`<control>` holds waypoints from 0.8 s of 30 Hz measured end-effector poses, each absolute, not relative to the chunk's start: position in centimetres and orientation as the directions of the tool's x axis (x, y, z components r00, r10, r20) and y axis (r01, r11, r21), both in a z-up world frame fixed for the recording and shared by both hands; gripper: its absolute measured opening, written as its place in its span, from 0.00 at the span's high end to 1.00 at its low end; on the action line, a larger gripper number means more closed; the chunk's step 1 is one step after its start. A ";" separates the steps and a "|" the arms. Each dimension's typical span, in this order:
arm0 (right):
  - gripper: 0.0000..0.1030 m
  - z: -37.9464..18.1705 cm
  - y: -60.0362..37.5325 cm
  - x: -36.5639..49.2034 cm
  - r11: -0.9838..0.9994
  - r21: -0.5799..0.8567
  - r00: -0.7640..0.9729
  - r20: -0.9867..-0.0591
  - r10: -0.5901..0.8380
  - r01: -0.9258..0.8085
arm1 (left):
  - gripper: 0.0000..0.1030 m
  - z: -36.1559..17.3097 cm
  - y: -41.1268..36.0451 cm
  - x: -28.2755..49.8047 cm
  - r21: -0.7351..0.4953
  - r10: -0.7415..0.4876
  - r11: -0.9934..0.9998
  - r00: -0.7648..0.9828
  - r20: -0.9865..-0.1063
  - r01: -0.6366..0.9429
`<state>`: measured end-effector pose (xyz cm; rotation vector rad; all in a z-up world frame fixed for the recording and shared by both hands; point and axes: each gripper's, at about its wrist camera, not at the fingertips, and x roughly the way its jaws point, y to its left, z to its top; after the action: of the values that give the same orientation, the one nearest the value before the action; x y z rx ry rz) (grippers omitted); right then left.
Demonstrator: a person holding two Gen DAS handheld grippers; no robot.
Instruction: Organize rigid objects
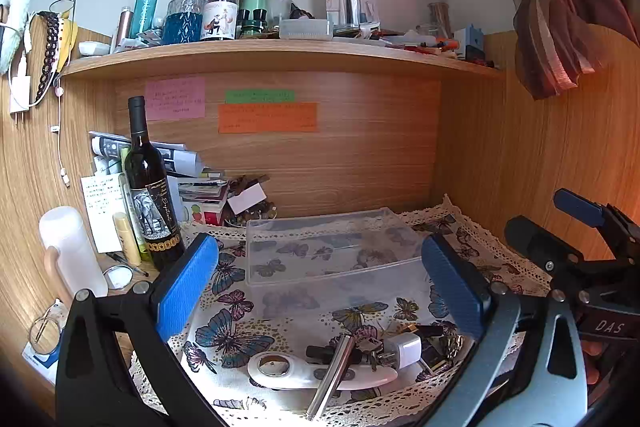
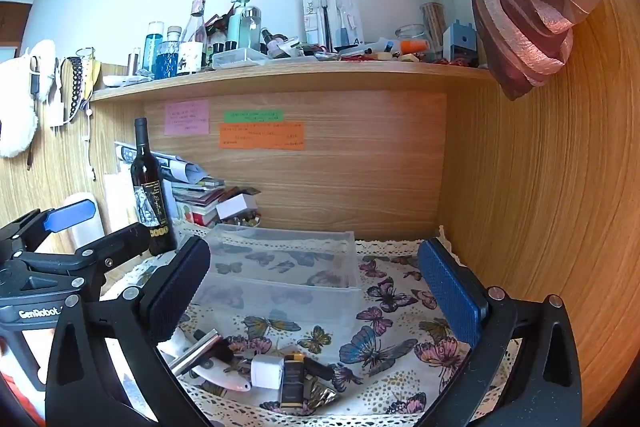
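Observation:
A clear plastic box [image 1: 328,255] stands empty on the butterfly cloth [image 1: 228,335]; it also shows in the right wrist view [image 2: 280,267]. In front of it lies a pile of small items: a white opener [image 1: 296,373], a silver metal rod [image 1: 332,375], a white charger plug [image 1: 406,347], keys [image 1: 370,345] and a black-gold lighter [image 2: 292,379]. My left gripper [image 1: 320,291] is open and empty above the pile. My right gripper [image 2: 320,299] is open and empty, also above the pile; the plug [image 2: 266,371] and rod [image 2: 196,351] lie below it.
A dark wine bottle [image 1: 150,195] stands at the left with a white bottle [image 1: 72,251], papers and books [image 1: 200,183]. A crowded shelf [image 1: 280,57] runs overhead. Wooden walls close in the back and right [image 2: 540,187]. A tied curtain [image 2: 520,7] hangs at upper right.

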<state>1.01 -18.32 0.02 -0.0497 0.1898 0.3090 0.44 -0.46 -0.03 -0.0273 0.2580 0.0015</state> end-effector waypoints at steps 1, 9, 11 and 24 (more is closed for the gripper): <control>0.00 0.0 -18.3 1.0 0.951 -0.021 0.935 -0.192 0.298 -0.308 | 0.00 0.0 -0.5 0.4 -0.027 -0.003 1.000 0.967 -0.254 -0.004; 0.00 0.1 -18.0 1.0 0.951 -0.025 0.935 -0.194 0.298 -0.309 | 0.00 0.0 -0.5 0.1 -0.025 -0.004 1.000 0.970 -0.243 -0.002; 0.00 0.1 -18.0 1.0 0.950 -0.023 0.934 -0.195 0.300 -0.310 | 0.00 0.0 -0.5 0.0 -0.028 -0.005 1.000 0.970 -0.243 -0.002; 0.00 0.1 -18.0 0.9 0.952 -0.018 0.936 -0.190 0.297 -0.306 | 0.00 0.1 -0.6 0.3 -0.027 -0.002 1.000 0.969 -0.246 -0.005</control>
<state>0.93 -18.00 0.10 -0.0475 0.1866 0.3079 0.28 -0.56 0.14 -0.0273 0.2485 0.0017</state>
